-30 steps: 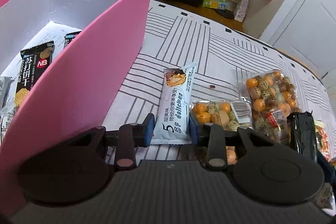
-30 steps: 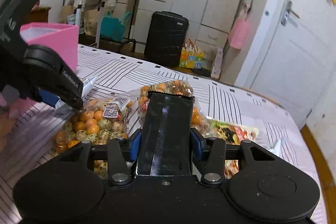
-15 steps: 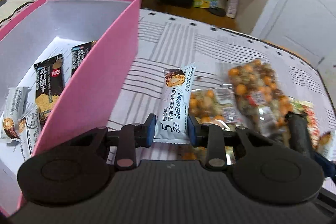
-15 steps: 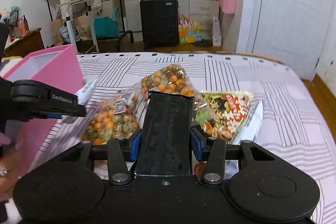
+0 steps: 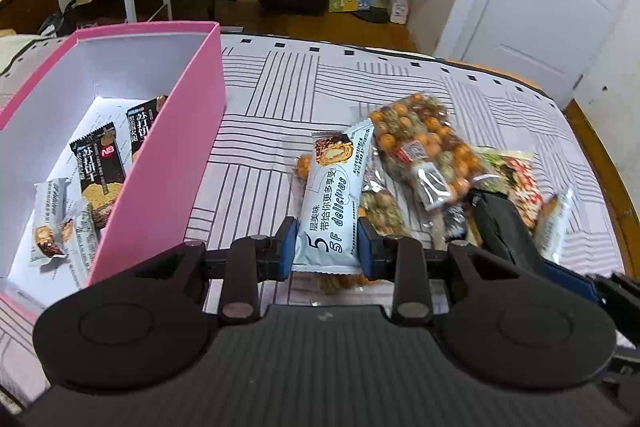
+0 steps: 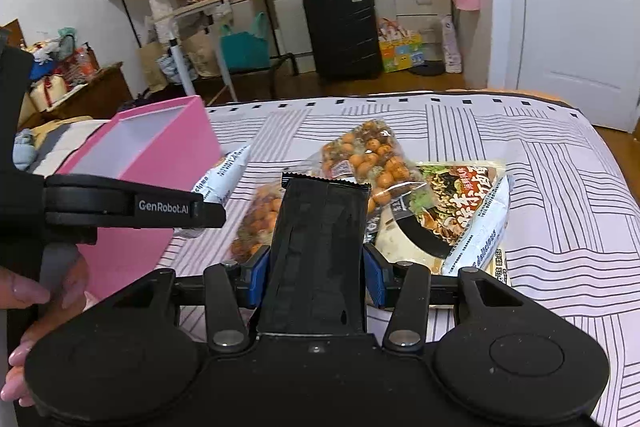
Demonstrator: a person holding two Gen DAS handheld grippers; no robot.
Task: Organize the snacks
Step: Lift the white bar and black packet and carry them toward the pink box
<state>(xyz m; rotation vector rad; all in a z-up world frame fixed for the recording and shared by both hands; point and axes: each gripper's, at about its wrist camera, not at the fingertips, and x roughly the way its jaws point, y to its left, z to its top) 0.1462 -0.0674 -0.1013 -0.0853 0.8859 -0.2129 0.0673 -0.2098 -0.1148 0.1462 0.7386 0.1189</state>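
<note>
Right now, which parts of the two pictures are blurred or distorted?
Left wrist view: the peanut bags at right are smeared by motion, the pale blue wafer packet stays sharp. Right wrist view: mostly sharp, but the fisheye bends the white door and darkens the corners.

**Both hand-held grippers clamping packets above the bed**

The left hand-held gripper is pointing forward and down, its blue pads pressing on the two sides of a pale blue snack packet. The right hand-held gripper is tilting downward too, its jaws pinching a black packet between them. In the right wrist view, the person's left hand is wrapping around the handle of the left tool, fingers curled.
</note>
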